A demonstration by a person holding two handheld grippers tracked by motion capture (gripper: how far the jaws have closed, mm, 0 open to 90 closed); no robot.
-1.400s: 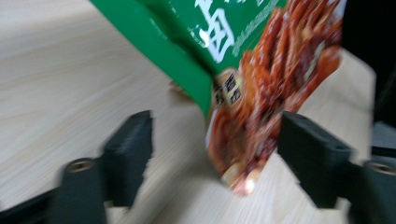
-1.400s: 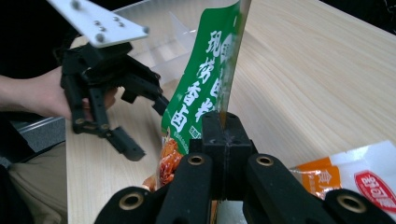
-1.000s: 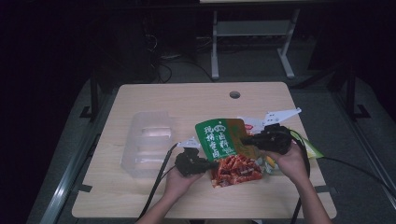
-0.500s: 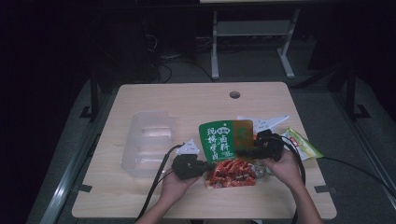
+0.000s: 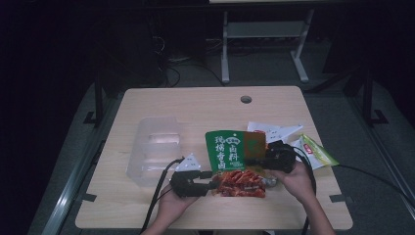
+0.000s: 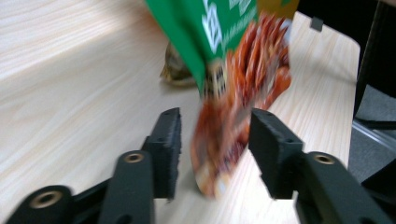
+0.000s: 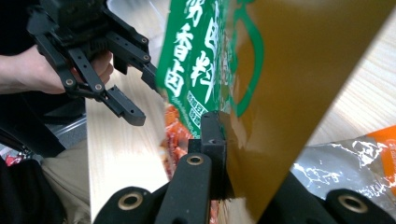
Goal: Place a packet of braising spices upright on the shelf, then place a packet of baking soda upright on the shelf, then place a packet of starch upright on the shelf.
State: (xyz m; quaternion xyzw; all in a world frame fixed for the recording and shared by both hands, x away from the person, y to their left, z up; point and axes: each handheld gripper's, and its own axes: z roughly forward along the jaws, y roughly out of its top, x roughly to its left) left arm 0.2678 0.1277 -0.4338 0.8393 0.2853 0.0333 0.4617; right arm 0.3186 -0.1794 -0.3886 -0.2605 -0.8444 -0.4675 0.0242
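A seasoning packet point(image 5: 235, 156), green at the top and red at the bottom, hangs tilted just above the table point(image 5: 195, 107). My right gripper point(image 5: 250, 160) is shut on its brown right edge point(image 7: 261, 93), with one jaw hidden behind the foil. My left gripper point(image 5: 214, 185) points at the packet's lower left corner. Its jaws have just been opening. In the left gripper view the red end point(image 6: 233, 130) stands between the pads point(image 6: 168, 140) without touching them. The left gripper point(image 7: 142, 93) also appears open in the right gripper view, beside the packet point(image 7: 196, 60).
A clear plastic container point(image 5: 154, 147) stands left of the grippers. White sachets point(image 5: 274, 131) and a yellow-green packet point(image 5: 318, 152) lie at the right, near the table's edge. A silver and orange wrapper point(image 7: 355, 158) lies under the held packet. A cable hole point(image 5: 246, 99) is at the back.
The left gripper's jaws have come apart and released the packet's red end, and that hand has drawn back slightly. The right gripper has sunk a little with the packet still held.
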